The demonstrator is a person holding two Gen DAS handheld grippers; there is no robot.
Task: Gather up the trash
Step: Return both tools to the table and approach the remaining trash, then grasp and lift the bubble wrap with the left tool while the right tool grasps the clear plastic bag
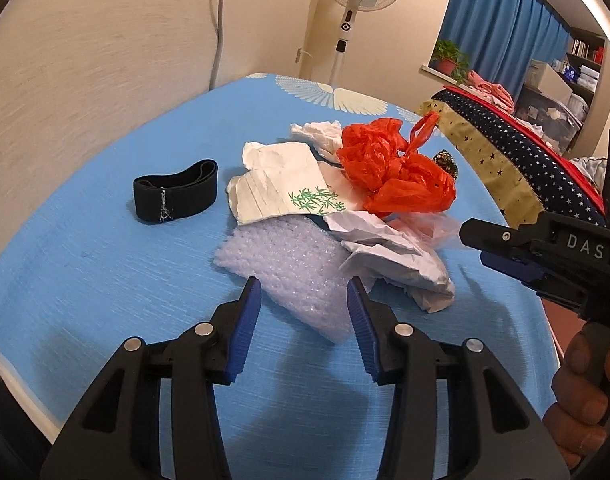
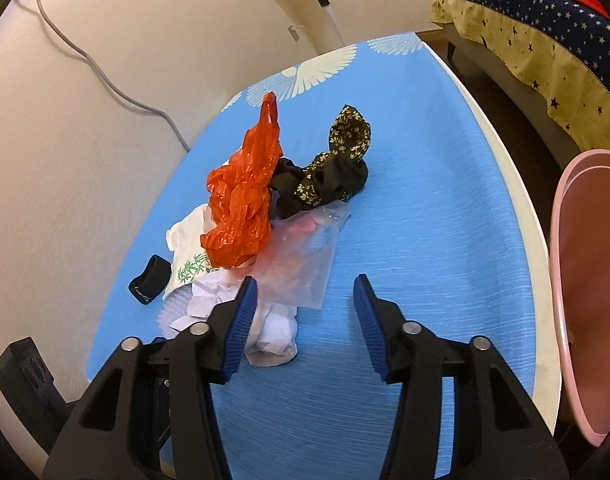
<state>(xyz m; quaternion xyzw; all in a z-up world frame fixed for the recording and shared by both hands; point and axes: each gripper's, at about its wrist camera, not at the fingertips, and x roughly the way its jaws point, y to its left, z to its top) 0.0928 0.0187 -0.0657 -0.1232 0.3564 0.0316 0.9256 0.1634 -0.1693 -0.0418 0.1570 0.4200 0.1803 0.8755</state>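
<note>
Clearly we are dealing with light, limp rubbish heaped mid-counter on the blue cloth-covered counter (image 1: 105,280): a crumpled red plastic bag (image 1: 393,172), torn white paper printed with green leaves (image 1: 281,188), a sheet of clear bubble wrap (image 1: 289,268), crumpled white paper (image 1: 393,264) and a thin clear plastic pouch (image 2: 301,256). None should resist a pinch, though we judge the films slippery; bunched folds look the best hold. Our left gripper (image 1: 305,292) stands apart, straddling the near edge of the bubble wrap without pressing it. Our right gripper (image 2: 305,292) is likewise apart, empty, beside the pouch. A black elastic band (image 1: 177,192) and a dark floral fabric scrunchie (image 2: 333,176) look like keepers. Bare cloth lies right of the pile toward the counter's edge, where a pink plastic bin (image 2: 585,280) waits.
</note>
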